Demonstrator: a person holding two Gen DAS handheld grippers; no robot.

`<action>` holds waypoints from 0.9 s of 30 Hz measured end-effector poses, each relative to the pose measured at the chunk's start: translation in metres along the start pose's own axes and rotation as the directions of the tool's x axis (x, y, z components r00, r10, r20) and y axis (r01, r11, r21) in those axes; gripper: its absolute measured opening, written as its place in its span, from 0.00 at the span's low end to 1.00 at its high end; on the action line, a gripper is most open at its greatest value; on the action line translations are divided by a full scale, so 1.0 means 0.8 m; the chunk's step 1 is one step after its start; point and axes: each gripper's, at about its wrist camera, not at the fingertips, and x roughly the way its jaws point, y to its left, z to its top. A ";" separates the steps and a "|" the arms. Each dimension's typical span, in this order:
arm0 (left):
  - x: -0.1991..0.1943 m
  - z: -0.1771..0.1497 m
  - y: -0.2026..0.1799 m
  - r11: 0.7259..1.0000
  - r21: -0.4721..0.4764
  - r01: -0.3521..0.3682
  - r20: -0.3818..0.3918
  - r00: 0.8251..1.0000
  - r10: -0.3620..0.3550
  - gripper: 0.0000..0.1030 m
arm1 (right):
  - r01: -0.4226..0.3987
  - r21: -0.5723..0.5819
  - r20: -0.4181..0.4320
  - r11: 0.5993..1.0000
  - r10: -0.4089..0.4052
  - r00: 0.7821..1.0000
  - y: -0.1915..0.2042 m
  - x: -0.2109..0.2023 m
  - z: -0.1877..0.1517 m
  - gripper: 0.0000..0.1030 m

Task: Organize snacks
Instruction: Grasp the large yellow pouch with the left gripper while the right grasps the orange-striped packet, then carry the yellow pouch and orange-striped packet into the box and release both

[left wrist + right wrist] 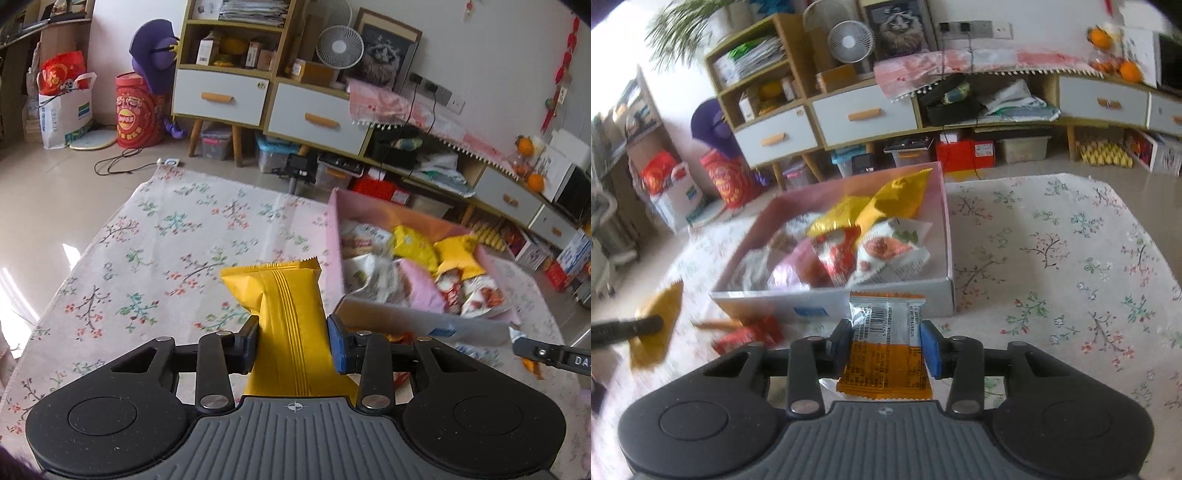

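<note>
Yellow foil shows between the left gripper's (291, 343) fingers — they are clamped on a yellow snack packet (284, 314) held above the floral table (147, 240), left of the pink box (943, 229). The right gripper (886, 345) pinches an orange-and-clear packet (886, 343) just before the box's near wall. Judged step: carrying both in; next, lift over the rim and release.

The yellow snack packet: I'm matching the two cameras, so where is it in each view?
Left wrist: yellow snack packet sits centre, clamped in the left hand-held gripper.
Right wrist: the same packet shows at the far left edge.
Shared landmark: the pink snack box.
</note>
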 end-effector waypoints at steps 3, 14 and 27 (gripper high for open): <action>-0.002 0.004 -0.011 1.000 0.000 0.014 0.013 1.000 -0.014 0.34 | -0.021 0.040 0.012 0.999 0.020 1.000 0.004 -0.001 0.009 0.24; 0.028 0.033 -0.065 0.996 0.070 0.060 0.021 0.998 -0.062 0.34 | -0.094 0.110 0.044 0.990 0.089 0.995 0.015 0.014 0.041 0.24; 0.116 0.064 -0.117 0.982 0.166 0.089 0.046 0.994 -0.098 0.34 | -0.231 0.231 0.108 0.945 0.211 0.971 -0.001 0.067 0.084 0.24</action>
